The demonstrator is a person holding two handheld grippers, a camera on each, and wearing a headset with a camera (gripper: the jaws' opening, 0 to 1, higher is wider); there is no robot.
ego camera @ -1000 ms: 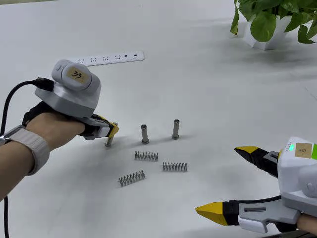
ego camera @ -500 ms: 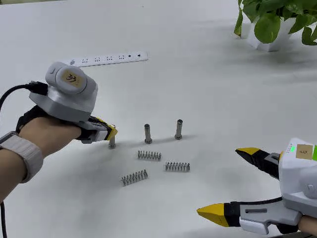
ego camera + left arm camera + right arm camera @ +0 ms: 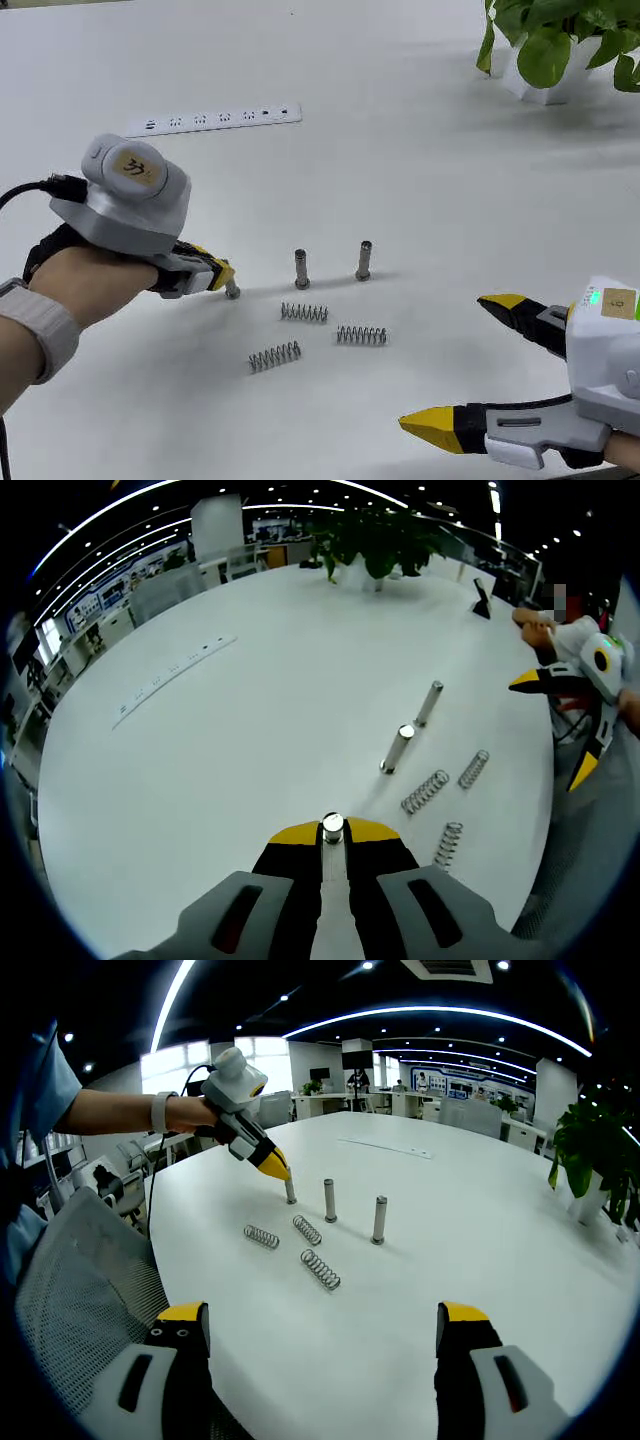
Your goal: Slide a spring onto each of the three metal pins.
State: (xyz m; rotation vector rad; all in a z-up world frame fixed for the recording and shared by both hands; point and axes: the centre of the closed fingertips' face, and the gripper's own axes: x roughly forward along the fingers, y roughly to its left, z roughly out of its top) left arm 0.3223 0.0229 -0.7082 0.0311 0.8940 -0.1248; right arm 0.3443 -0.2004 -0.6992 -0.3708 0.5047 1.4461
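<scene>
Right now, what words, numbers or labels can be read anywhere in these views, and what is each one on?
Tan sticker on the left gripper: two handwritten characters, possibly "37", not surely legible.
Small tan label on the right gripper: a dark mark, too small to read.
Power strip: no readable print.

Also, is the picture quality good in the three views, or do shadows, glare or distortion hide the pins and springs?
Head view: even soft light, sharp; the pins cast only faint shadows on the table, springs clear. Left gripper view: fisheye bending, table edge curved, a bright glint on top of the nearest pin. Right gripper view: dim room, ceiling lights curve as arcs, pins readable.
</scene>
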